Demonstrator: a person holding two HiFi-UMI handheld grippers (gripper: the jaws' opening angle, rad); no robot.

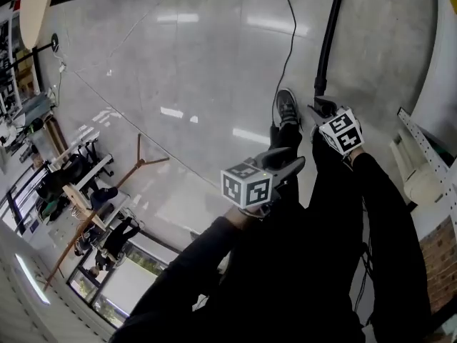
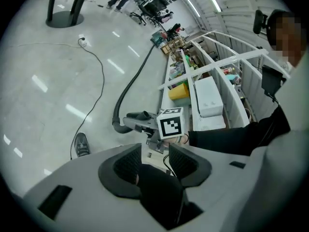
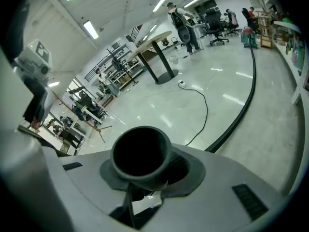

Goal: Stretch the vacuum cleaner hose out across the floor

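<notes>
A wide workshop floor (image 1: 200, 63) of glossy grey fills the head view. A round table (image 3: 159, 37) on a pedestal stands off in the distance, and white shelving (image 2: 227, 62) runs along one wall. A thin cable (image 1: 289, 27) loops loosely over the floor, apart from the hose.

The vacuum cleaner hose (image 1: 330, 34) lies on the floor as a long dark line. From the right gripper's view it runs away in one gentle curve toward the far end of the room, close beside the shelving, with no coils or kinks visible. Its near end is lifted off the ground. The right gripper (image 1: 319, 109) is clamped on the hose's end cuff (image 3: 141, 153), whose round open mouth sits squarely between the jaws and faces the camera. This end hangs just beside the person's shoe (image 1: 285, 107).

The left gripper (image 1: 293, 164) is over the person's dark trouser leg. Its jaws stand apart with nothing pressed between the pads – through the gap its own view shows only the other gripper and the hose end.

The task looks well advanced, since most of the hose's visible length is already drawn out. What is probably left is to take the slight bend out of it and lay the held end down flat – the far end is too small to judge.
</notes>
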